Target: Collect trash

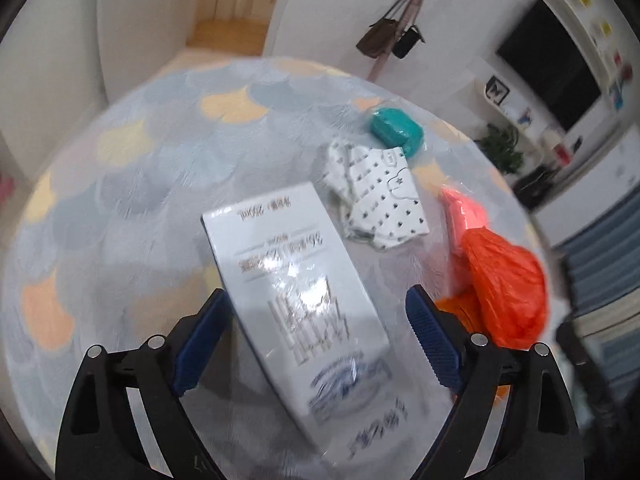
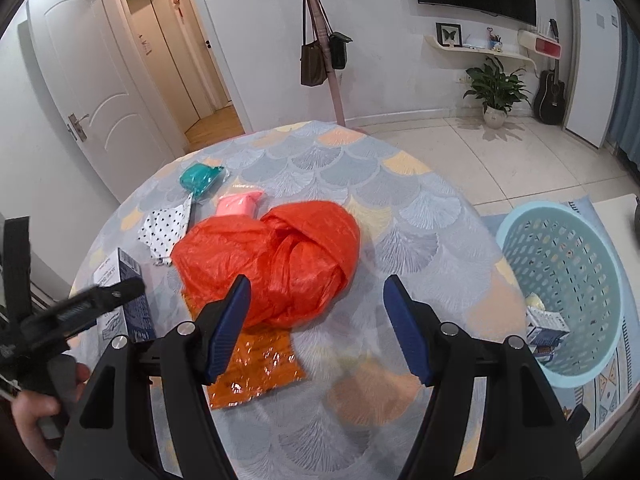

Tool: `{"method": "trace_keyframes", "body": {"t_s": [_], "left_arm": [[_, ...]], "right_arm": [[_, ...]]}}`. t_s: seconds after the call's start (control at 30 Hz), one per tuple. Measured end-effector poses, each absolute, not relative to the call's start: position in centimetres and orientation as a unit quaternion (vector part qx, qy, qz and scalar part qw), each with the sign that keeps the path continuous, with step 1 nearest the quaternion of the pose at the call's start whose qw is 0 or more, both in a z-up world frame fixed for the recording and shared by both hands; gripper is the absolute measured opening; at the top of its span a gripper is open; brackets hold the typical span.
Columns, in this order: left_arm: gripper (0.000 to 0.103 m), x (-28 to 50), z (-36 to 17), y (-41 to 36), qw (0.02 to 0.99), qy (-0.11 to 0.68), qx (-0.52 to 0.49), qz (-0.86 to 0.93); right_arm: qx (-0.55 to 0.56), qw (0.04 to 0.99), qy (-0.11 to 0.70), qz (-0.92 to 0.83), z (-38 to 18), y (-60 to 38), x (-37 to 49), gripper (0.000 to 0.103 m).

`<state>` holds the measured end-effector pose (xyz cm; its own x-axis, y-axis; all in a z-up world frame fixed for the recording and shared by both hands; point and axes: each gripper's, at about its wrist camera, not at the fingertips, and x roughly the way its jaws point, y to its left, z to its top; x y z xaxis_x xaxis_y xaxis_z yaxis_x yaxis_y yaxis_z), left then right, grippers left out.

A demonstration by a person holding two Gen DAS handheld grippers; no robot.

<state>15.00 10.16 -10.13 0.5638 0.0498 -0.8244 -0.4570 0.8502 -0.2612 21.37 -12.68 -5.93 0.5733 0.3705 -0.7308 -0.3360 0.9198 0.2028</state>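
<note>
Round tabletop [image 2: 400, 208] under a scale-patterned cloth, strewn with trash; pale blue laundry-style basket [image 2: 600, 344] on the floor off its right edge, already holding a small carton or two. Biggest piece: knotted orange plastic bag [image 2: 280, 256], just ahead of the right tool [image 2: 316, 328], whose jaws stand apart and grip nothing, the bag's near edge at the left pad. Next down: white 250 ml carton [image 1: 296, 280], directly ahead of the left tool [image 1: 316, 340] and between its wide-open, empty blue pads, long axis running away from the tool and tilted leftward (so the pads face its long sides). Left hand clearly nearer the carton, right nearer the bag. Smaller still, farther back: dotted wrapper [image 1: 380, 196], pink pack [image 1: 460, 212], teal pouch [image 1: 396, 128].
</note>
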Motion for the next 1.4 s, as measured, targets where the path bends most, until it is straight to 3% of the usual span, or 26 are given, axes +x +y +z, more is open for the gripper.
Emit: {"method": "trace_keyframes", "body": {"t_s": [0.07, 0.2, 0.3, 0.6, 0.77, 0.93, 1.4], "left_arm": [[0.084, 15.5, -10.4, 9.8, 0.858, 0.449, -0.196, 0.152], [0.065, 14.9, -10.2, 8.2, 0.876, 0.447, -0.136, 0.122], [0.057, 13.8, -10.0, 7.8, 0.884, 0.444, -0.125, 0.081], [0.053, 11.3, -10.4, 8.0, 0.889, 0.433, -0.148, 0.019], [0.053, 10.5, -9.9, 7.3, 0.893, 0.423, -0.152, 0.011], [0.053, 10.0, -8.6, 6.8, 0.902, 0.403, -0.153, -0.008], [0.053, 10.2, -2.8, 2.7, 0.927, 0.341, -0.131, -0.082]], "right_arm": [[0.026, 0.883, 0.42, 0.208, -6.0, -12.6, 22.1, 0.065], [0.041, 0.878, 0.427, 0.214, -6.4, -12.4, 23.5, 0.077], [0.045, 0.874, 0.434, 0.212, -6.9, -12.1, 24.5, 0.079], [0.028, 0.854, 0.463, 0.233, -8.9, -9.2, 24.9, 0.079], [0.011, 0.858, 0.454, 0.241, -8.8, -8.9, 23.3, 0.054], [-0.002, 0.872, 0.428, 0.239, -7.2, -9.4, 21.0, 0.038], [0.012, 0.939, 0.307, 0.155, 0.8, -16.9, 16.3, 0.036]]}}
